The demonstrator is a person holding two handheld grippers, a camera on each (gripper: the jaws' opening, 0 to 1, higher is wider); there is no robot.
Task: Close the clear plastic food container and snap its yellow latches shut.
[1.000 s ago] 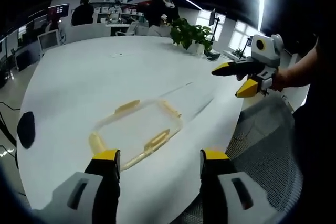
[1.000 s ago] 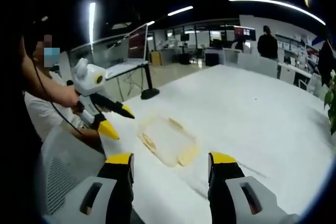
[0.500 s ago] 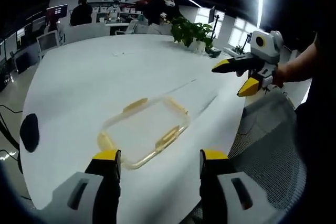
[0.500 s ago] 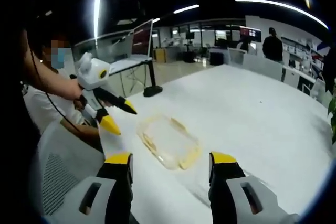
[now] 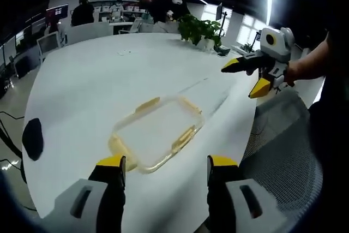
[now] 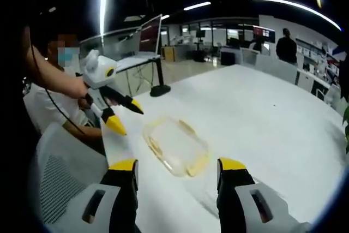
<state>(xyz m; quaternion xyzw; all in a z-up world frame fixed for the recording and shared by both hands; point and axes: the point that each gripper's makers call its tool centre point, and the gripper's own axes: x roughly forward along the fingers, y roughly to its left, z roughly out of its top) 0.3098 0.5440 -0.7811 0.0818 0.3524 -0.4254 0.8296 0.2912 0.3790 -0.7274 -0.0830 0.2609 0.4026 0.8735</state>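
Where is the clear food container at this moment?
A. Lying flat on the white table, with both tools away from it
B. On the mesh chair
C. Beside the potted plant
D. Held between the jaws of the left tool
A: the clear food container lies flat on the white table, while the left tool and right tool stand open, touching nothing.

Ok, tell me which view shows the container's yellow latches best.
The left gripper view: the clear container sits close and large, with yellow latches distinct along its edges. In the right gripper view the container is smaller and more distant, its latches blurrier.
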